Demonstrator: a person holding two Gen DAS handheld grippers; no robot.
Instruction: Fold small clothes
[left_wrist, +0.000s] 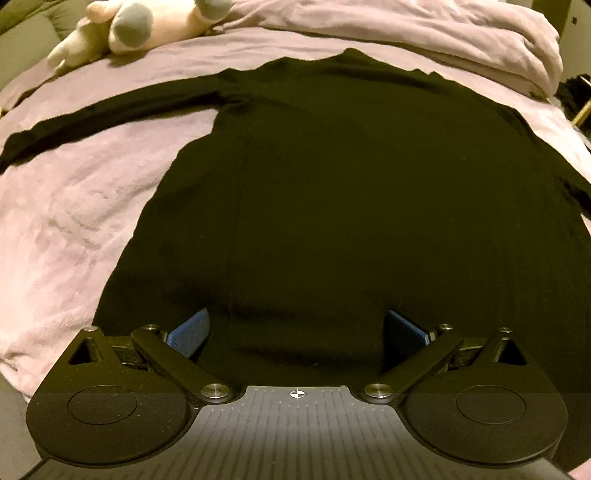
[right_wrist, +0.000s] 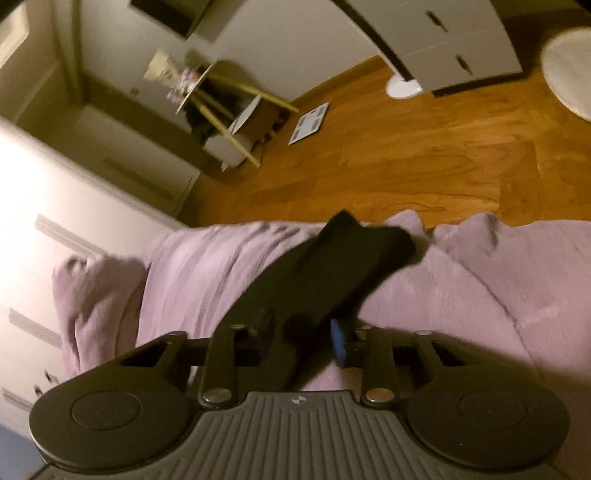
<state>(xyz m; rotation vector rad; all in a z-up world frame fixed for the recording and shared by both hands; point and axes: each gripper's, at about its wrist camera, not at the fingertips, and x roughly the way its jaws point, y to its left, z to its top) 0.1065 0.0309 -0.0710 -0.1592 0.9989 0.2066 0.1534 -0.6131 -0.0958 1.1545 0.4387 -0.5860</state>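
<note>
Only the left wrist view showed the whole black shirt (left_wrist: 314, 192), flat on the fuzzy lilac blanket (left_wrist: 74, 221), with the left gripper (left_wrist: 297, 328) spread wide over its hem. Only the right wrist view showed the right gripper (right_wrist: 303, 336) clamped on a long sleeve (right_wrist: 332, 266), beside the wooden floor (right_wrist: 406, 162).

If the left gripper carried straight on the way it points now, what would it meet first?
Most likely the black long-sleeved top: the left gripper hangs open over its near hem, the fabric filling the view ahead on the lilac blanket. How near it is I cannot tell.
</note>
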